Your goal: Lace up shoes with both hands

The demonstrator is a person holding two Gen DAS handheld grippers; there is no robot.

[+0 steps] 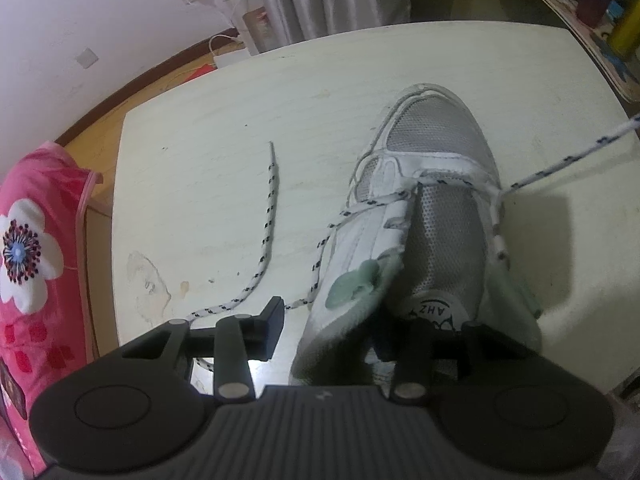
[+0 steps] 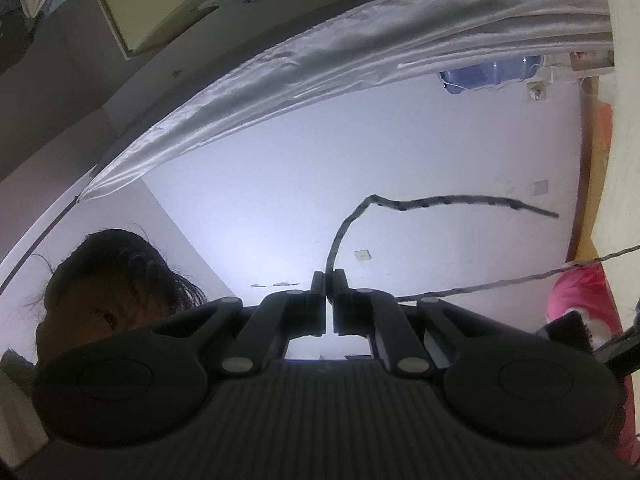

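**A:** Where does your shoe sit right now?

**B:** It lies on the pale table, toe toward the far edge, heel at the near edge under your left gripper. One end of the speckled lace trails loose across the table toward the left edge; the other end runs taut off the shoe past the right edge.

**A:** What is your left gripper doing?

**B:** Its jaws stand apart around the shoe's left collar wall. The left finger is outside the shoe over the loose lace; the right one is down in the shoe's opening by the tongue. I cannot tell whether the pads press the collar.

**A:** And your right gripper?

**B:** Clenched on the lace, tilted up at the wall. The free tip curls away to the right above the fingers.
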